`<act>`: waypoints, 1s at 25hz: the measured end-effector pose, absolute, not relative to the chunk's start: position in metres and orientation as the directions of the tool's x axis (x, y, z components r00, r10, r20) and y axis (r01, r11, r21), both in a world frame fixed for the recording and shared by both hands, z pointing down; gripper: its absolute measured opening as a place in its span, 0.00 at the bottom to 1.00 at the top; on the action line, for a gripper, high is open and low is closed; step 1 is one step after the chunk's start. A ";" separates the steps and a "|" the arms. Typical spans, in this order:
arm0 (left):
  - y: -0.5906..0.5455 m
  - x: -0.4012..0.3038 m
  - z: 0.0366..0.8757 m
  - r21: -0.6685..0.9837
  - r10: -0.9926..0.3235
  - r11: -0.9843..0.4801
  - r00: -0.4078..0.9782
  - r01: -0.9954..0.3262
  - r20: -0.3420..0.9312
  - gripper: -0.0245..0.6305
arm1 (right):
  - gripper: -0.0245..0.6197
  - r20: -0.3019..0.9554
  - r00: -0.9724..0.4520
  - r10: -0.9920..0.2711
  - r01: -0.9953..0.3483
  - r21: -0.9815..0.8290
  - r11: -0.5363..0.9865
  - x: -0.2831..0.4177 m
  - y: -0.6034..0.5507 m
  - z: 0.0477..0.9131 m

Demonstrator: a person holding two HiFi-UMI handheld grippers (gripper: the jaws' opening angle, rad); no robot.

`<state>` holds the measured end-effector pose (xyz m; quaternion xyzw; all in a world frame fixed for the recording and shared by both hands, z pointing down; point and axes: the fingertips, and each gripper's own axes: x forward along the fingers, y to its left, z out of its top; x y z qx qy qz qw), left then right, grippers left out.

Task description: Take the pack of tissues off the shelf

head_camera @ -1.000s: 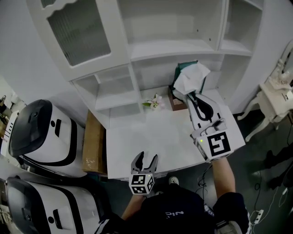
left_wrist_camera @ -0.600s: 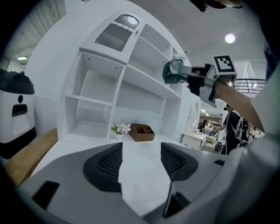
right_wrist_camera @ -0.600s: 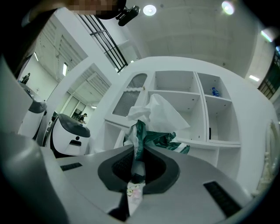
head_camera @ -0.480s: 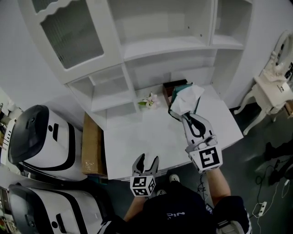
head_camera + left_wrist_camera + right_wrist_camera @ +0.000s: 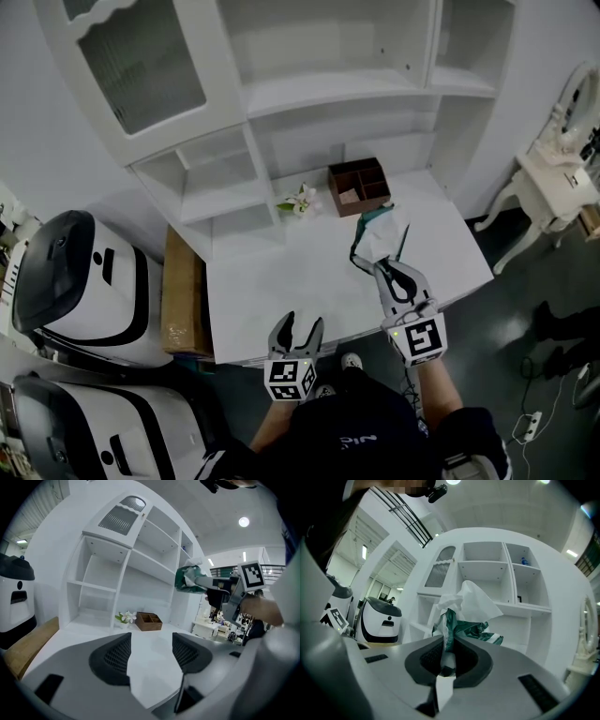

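Head view: the right gripper (image 5: 390, 268) sat right of centre in the frame, over the near right part of the white table (image 5: 281, 272). Its jaws were closed tight on the pack of tissues (image 5: 379, 238).

Right gripper view: a fold of the green wrapper and some white tissue were pinched between the pads. The rest of the pack stood up above the jaws, with a loose white sheet sticking out at the top.

Left gripper view: the pack appeared in the upper right of the frame, held in the air above the table and clear of the shelf unit (image 5: 328, 89).

The left gripper (image 5: 300, 321) was at lower centre of the head view, at the near edge of the table. Its jaws stood wide apart with nothing between them; only the tabletop showed through the gap.

A brown wooden organiser (image 5: 359, 186) sat at the back of the table, at the foot of the shelf unit. A small flower sprig (image 5: 298, 201) lay just to its left. A cardboard box (image 5: 183, 300) stood against the table's left side. Two white machines with dark tops (image 5: 75, 281) filled the lower left of the frame.
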<state>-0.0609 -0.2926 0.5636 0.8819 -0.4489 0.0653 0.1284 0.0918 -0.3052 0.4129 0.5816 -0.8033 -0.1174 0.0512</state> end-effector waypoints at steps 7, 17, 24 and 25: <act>-0.287 -0.055 0.568 0.168 -0.755 -0.587 0.610 -0.792 0.241 0.46 | 0.07 0.057 -0.317 -0.947 -0.922 0.214 0.322 0.098 -0.291 0.471; -0.281 -0.054 0.585 0.156 -0.740 -0.591 0.609 -0.791 0.287 0.46 | 0.07 0.275 -0.332 -0.902 -0.919 0.122 0.376 0.091 -0.272 0.568; -0.288 -0.056 0.582 0.148 -0.752 -0.581 0.597 -0.801 0.278 0.46 | 0.07 0.279 -0.333 -0.901 -0.921 0.110 0.375 0.090 -0.273 0.573; -0.288 -0.056 0.582 0.149 -0.754 -0.578 0.595 -0.802 0.278 0.46 | 0.07 0.274 -0.334 -0.902 -0.920 0.112 0.375 0.089 -0.273 0.571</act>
